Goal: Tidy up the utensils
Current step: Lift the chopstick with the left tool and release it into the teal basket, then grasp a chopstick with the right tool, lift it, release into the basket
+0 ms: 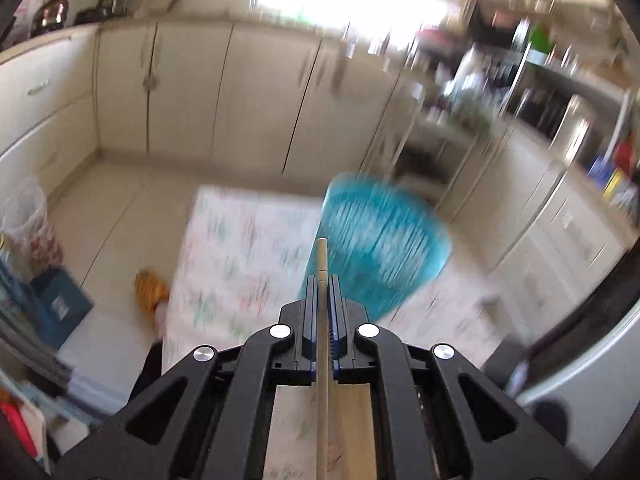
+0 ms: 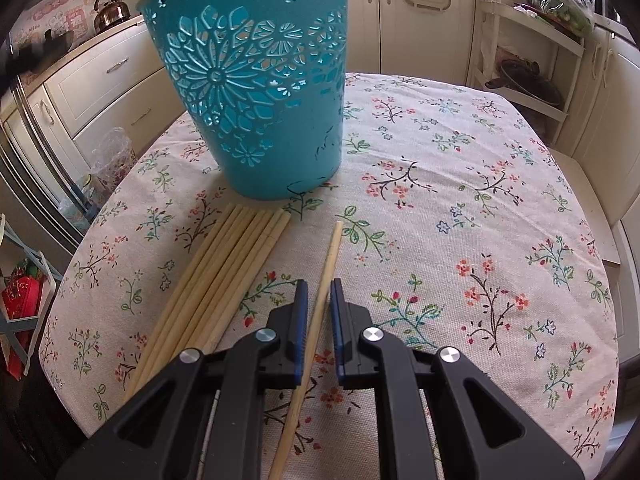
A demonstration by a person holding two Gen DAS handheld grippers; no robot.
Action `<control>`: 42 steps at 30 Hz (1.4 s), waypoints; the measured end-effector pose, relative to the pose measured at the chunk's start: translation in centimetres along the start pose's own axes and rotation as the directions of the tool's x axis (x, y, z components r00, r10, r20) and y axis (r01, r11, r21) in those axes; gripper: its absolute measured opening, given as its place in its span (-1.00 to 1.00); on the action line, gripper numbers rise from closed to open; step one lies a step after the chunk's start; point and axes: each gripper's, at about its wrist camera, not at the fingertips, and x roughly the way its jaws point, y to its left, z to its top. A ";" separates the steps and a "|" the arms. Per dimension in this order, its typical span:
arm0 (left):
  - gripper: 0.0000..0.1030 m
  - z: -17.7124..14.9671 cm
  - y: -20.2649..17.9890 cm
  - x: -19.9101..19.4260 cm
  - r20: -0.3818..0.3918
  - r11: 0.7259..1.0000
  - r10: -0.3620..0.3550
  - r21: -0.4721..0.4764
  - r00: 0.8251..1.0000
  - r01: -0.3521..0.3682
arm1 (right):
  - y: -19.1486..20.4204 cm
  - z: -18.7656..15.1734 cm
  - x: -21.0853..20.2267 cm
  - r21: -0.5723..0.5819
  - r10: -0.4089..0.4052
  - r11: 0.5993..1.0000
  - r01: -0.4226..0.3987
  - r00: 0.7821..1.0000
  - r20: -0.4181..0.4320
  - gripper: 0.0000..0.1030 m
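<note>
My left gripper (image 1: 322,280) is shut on a single wooden chopstick (image 1: 321,256) and holds it high above the table, pointing toward the blurred teal basket (image 1: 380,240). In the right wrist view the teal cut-out basket (image 2: 260,80) stands upright on the floral tablecloth (image 2: 460,220). A bundle of several chopsticks (image 2: 224,264) lies in front of it. One lone chopstick (image 2: 326,272) lies between the open jaws of my right gripper (image 2: 319,290), which is low over the cloth and not closed on it.
Cream kitchen cabinets (image 2: 420,20) surround the table. A white shelf rack (image 2: 528,72) stands at the back right. A fridge (image 2: 32,168) and a red box on a rack (image 2: 22,296) are at the left. A kettle (image 2: 110,10) sits on the counter.
</note>
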 end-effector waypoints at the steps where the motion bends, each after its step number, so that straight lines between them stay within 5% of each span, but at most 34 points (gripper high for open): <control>1: -0.91 1.1 -0.4 -0.5 0.034 1.000 -0.011 -0.002 0.999 0.011 | 0.0 0.0 0.0 0.001 0.001 1.000 -0.001 1.000 0.000 -0.77; 6: -0.91 6.2 -2.5 -0.7 0.185 0.999 -0.047 -0.015 0.982 0.051 | -0.2 0.0 -0.1 0.003 0.005 1.000 -0.005 1.000 0.001 -0.77; 14: -0.90 11.4 -4.2 3.7 0.389 0.997 0.027 -0.080 0.921 0.004 | -0.7 0.0 0.0 0.021 0.021 1.000 -0.021 1.000 0.006 -0.77; 22: -0.90 9.6 -3.3 10.6 0.329 0.993 0.080 -0.107 0.941 -0.047 | -1.0 0.2 0.0 0.033 0.036 0.999 -0.036 0.999 0.005 -0.77; 27: -0.90 7.6 -2.9 11.1 0.329 0.993 0.099 -0.089 0.939 -0.074 | -1.0 0.2 0.1 0.038 0.032 0.999 -0.033 0.999 0.010 -0.77; 37: -0.88 5.5 -3.8 10.9 0.205 0.988 0.133 0.054 0.970 -0.147 | -1.0 0.1 0.1 0.032 0.032 0.999 -0.032 0.999 0.007 -0.77; 40: -0.68 4.8 -3.1 9.9 0.164 0.985 0.152 0.059 0.975 -0.163 | -0.8 0.1 0.0 0.025 0.026 0.999 -0.026 1.000 0.004 -0.77; 42: -0.23 4.2 -2.2 8.6 0.163 0.983 0.173 0.039 0.971 -0.182 | -0.6 0.0 0.0 0.012 0.017 1.000 -0.017 1.000 0.005 -0.77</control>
